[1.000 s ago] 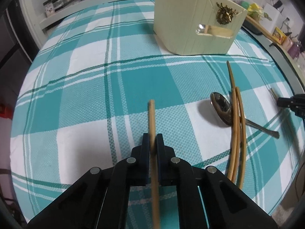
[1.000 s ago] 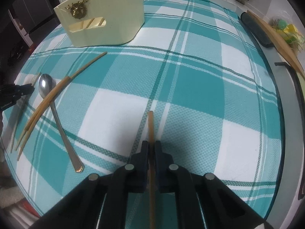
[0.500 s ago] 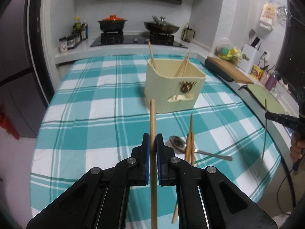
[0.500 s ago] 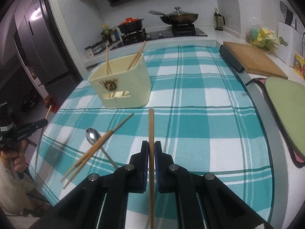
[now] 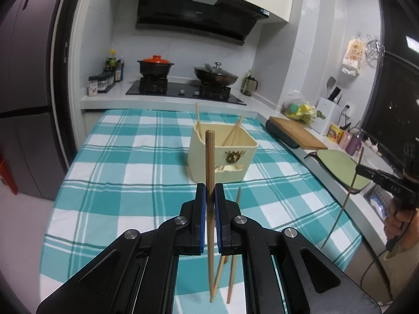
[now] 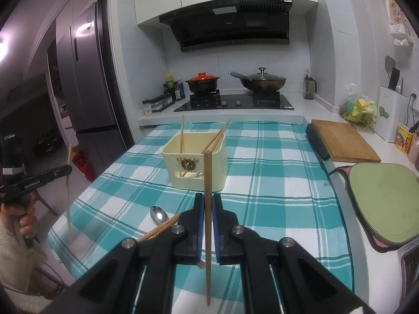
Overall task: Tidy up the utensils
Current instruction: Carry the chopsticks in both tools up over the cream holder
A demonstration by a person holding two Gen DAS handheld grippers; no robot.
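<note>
Chopstick (image 5: 209, 167) upright between left gripper (image 5: 208, 196) pads, holder (image 5: 222, 154) beyond.

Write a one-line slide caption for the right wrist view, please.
Right gripper holds a chopstick above the checked table, facing the cream holder.

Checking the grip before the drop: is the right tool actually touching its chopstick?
Touching. The right wrist view shows the right tool with its blue pads closed against both sides of the upright chopstick.
</note>
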